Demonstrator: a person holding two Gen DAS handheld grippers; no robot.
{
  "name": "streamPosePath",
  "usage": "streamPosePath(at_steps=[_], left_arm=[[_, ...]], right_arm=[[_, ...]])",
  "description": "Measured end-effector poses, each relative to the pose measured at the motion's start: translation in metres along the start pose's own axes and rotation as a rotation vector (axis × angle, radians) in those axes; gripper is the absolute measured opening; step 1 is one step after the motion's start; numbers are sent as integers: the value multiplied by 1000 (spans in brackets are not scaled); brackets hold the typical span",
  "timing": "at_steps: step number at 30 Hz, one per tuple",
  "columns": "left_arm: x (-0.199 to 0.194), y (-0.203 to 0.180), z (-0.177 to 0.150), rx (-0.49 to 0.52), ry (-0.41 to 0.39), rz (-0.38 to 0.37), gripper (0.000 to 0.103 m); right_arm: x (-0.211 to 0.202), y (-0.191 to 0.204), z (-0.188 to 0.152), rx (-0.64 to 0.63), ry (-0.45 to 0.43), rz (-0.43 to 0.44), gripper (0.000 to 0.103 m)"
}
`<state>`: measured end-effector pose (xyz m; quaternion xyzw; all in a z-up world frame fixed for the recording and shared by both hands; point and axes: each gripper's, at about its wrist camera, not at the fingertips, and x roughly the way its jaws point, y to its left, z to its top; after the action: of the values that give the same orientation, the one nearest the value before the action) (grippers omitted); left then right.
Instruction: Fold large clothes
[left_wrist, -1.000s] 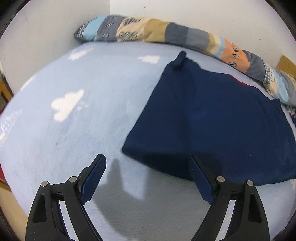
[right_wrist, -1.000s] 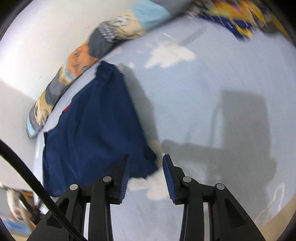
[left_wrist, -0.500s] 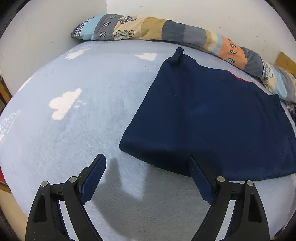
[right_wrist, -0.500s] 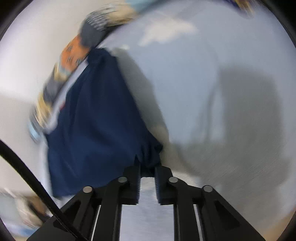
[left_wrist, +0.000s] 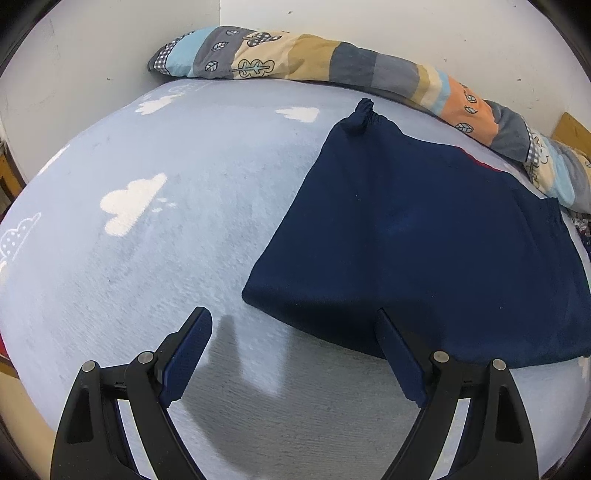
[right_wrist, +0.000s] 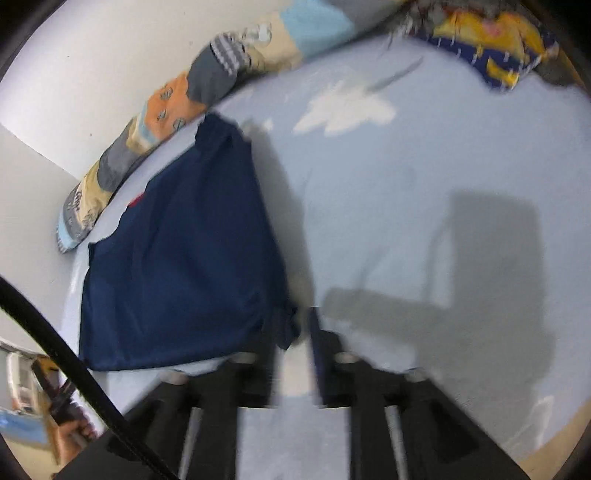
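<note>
1. Although blurred in the right wrist view, can make out the right claw (right_wrist: 299, 318) with its jaws partly apart, having just been opening; a corner of the navy garment (right_wrist: 177, 251) sits in the gap beside the left finger, with no pad seen pressing on it.
2. Shows the left claw (left_wrist: 291, 315) wide apart and empty, held above the garment's (left_wrist: 424, 236) near edge, touching nothing.
3. Finds the garment lying flat on the bed (left_wrist: 166, 258), toward the far edge, just beside the patchwork bolster (left_wrist: 332, 62) that runs along the wall.
4. Reads as already folded at least once: a compact, roughly four-sided shape, doubled along the near edge, with a bunched tip at the far corner and a sliver of red peeking out at the far edge.
5. Judged well along, probably with that corner just set down; left to do, perhaps, are a smoothing, a tidying of the bunched tip and possibly one more fold.
</note>
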<state>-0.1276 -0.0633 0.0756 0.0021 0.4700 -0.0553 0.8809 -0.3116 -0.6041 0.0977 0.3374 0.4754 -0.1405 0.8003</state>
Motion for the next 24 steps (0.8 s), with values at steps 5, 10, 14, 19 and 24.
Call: streamPosePath(at_steps=[5, 10, 14, 19, 24], left_arm=[[1, 2, 0, -12, 5, -11, 89], [-1, 5, 0, -26, 3, -15, 89], [-1, 7, 2, -34, 2, -20, 89], [-1, 27, 7, -151, 38, -106, 89], [0, 63, 6, -349, 90, -247, 89]], right_arm=[[21, 2, -3, -17, 58, 66, 30], [10, 20, 1, -139, -10, -247, 0], [-16, 19, 3, -104, -96, -236, 0], [-14, 6, -4, 39, -38, -67, 3], [-8, -12, -11, 263, -9, 87, 47]])
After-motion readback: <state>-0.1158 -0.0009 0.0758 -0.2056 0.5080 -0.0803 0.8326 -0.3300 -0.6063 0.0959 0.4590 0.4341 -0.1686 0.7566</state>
